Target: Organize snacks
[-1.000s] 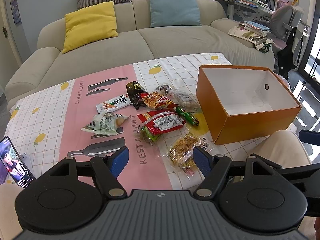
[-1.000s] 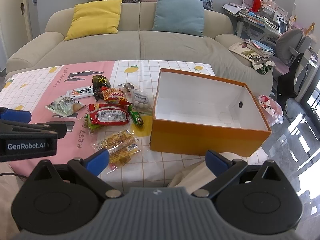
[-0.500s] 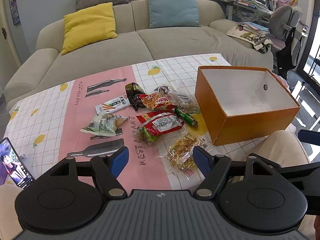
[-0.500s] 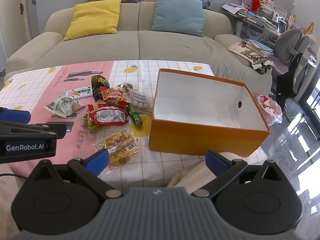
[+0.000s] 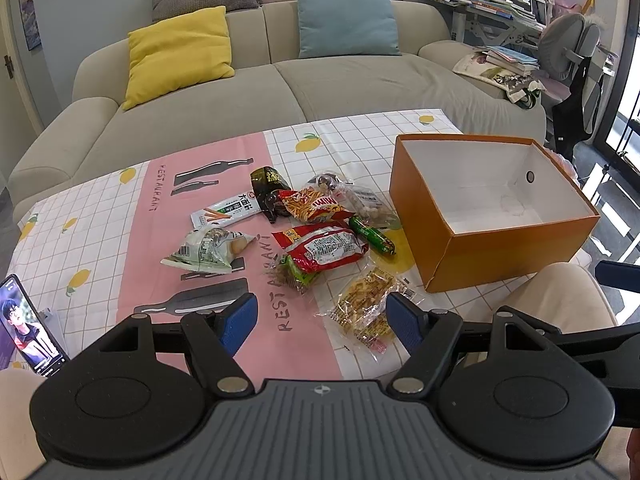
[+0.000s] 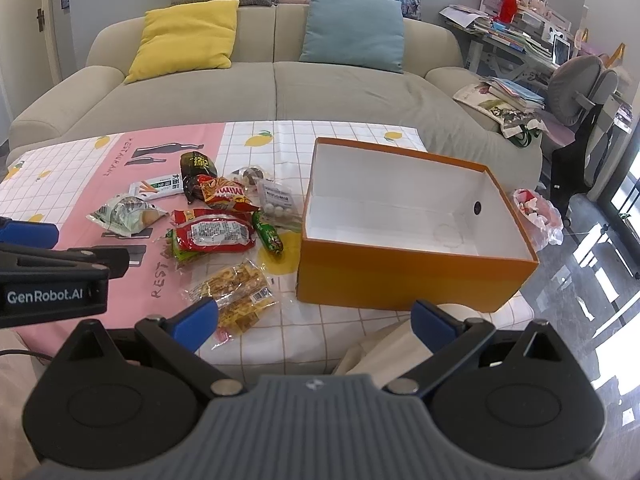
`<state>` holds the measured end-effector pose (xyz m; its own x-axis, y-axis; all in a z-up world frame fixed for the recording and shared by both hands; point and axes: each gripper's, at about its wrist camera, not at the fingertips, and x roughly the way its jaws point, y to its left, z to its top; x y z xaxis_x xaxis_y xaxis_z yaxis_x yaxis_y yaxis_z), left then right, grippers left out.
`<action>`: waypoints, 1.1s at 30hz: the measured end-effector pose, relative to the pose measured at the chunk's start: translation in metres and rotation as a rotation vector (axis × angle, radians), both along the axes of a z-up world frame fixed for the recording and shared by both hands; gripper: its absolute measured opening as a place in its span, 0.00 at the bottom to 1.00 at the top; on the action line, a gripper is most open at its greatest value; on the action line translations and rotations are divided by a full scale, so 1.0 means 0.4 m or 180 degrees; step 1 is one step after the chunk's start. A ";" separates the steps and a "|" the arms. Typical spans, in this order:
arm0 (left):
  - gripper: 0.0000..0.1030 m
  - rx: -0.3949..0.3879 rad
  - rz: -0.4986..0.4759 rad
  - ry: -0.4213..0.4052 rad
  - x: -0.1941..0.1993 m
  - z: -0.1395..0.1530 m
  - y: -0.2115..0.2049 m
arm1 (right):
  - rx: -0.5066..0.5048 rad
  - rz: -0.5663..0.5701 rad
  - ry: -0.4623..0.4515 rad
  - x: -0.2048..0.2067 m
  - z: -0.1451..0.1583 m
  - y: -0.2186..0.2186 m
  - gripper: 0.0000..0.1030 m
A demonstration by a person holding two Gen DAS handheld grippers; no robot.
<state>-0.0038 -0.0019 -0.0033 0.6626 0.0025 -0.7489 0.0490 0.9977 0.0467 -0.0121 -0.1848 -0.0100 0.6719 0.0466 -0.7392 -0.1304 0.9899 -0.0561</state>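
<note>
Snacks lie in a loose heap on the tablecloth [image 5: 100,236], none yet in the orange box [image 6: 400,276], whose white interior shows bare. Nearest the person: a clear packet of yellow crackers [image 5: 366,306], flat, just beside the box's near left corner. Behind it a red packet [image 5: 326,246] rests partly over a green-wrapped one [image 5: 298,276]; a green sausage stick [image 5: 372,236] lies angled between the red packet and the box. Farther back: an orange-red crisp bag [image 5: 316,208], a dark pouch [image 5: 268,184], a clear bag of pale balls [image 6: 276,200], a white-and-green stick pack [image 5: 226,214]. A pale green puffed bag [image 5: 208,250] sits apart to the left.

Box stands open-topped to the right of the pile, touching none of the packets as far as I can tell. Judgement: placed so, each item needs only a short carry rightward.

Left gripper [image 5: 322,322]: jaws wide, empty, held low over the near table edge, the cracker packet seen just off its right pad. Right gripper [image 6: 316,320]: jaws wide, empty, over the table's near edge facing the box. Judgement: both poised for a first pick; the crackers look the likeliest start. Thin crinkly film may slip or fold in a flat pinch.

A phone [image 5: 28,324] leans at the far left, screen lit. A sofa [image 5: 360,80] sits behind the table.
</note>
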 end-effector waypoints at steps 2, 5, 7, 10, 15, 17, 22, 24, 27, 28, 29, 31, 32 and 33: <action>0.83 0.0002 0.0001 -0.0002 0.000 0.000 0.000 | -0.0001 -0.0002 0.0008 0.000 0.000 0.000 0.97; 0.83 0.0003 0.0000 -0.0004 -0.001 0.000 0.000 | 0.0002 -0.0006 0.0021 0.002 -0.001 0.002 0.97; 0.83 0.0001 0.0000 -0.0005 0.000 -0.001 0.001 | 0.0004 -0.0008 0.0031 0.004 -0.002 0.002 0.97; 0.83 0.0000 0.0001 -0.0004 0.000 0.000 0.001 | 0.0007 -0.0010 0.0038 0.007 -0.003 0.003 0.97; 0.83 0.0001 -0.0002 -0.0005 0.000 0.000 0.001 | 0.0007 -0.0010 0.0038 0.007 -0.003 0.002 0.97; 0.83 0.0000 -0.0001 -0.0003 0.000 -0.001 0.001 | 0.0006 -0.0010 0.0041 0.007 -0.004 0.003 0.97; 0.83 -0.0001 0.0000 -0.0004 0.000 -0.001 0.001 | 0.0006 -0.0010 0.0042 0.007 -0.004 0.003 0.97; 0.83 -0.0011 -0.0009 -0.0006 -0.001 -0.001 0.002 | 0.0010 -0.0011 0.0053 0.007 -0.007 0.003 0.97; 0.83 -0.0055 -0.0051 -0.0001 -0.001 0.006 -0.001 | 0.0042 -0.0019 0.0076 0.012 -0.012 -0.001 0.97; 0.82 -0.0111 -0.0082 -0.0002 -0.001 0.007 0.003 | 0.0073 -0.0019 0.0083 0.015 -0.014 -0.004 0.97; 0.80 -0.0140 -0.0090 -0.0006 -0.001 0.007 0.005 | 0.0108 -0.0009 0.0090 0.020 -0.015 -0.007 0.97; 0.76 -0.0222 -0.0111 0.0018 0.004 0.006 0.019 | 0.0163 0.0016 0.0087 0.030 -0.019 -0.014 0.97; 0.73 -0.0240 -0.0112 0.0041 0.007 0.002 0.026 | 0.0181 0.0031 0.0083 0.035 -0.022 -0.016 0.97; 0.66 -0.0259 -0.0111 0.0083 0.012 -0.002 0.033 | 0.0203 0.0044 0.0085 0.042 -0.024 -0.018 0.97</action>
<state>0.0009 0.0115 -0.0041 0.6416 -0.0820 -0.7626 0.0840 0.9958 -0.0363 0.0049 -0.1920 -0.0194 0.6510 0.1031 -0.7520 -0.1446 0.9894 0.0105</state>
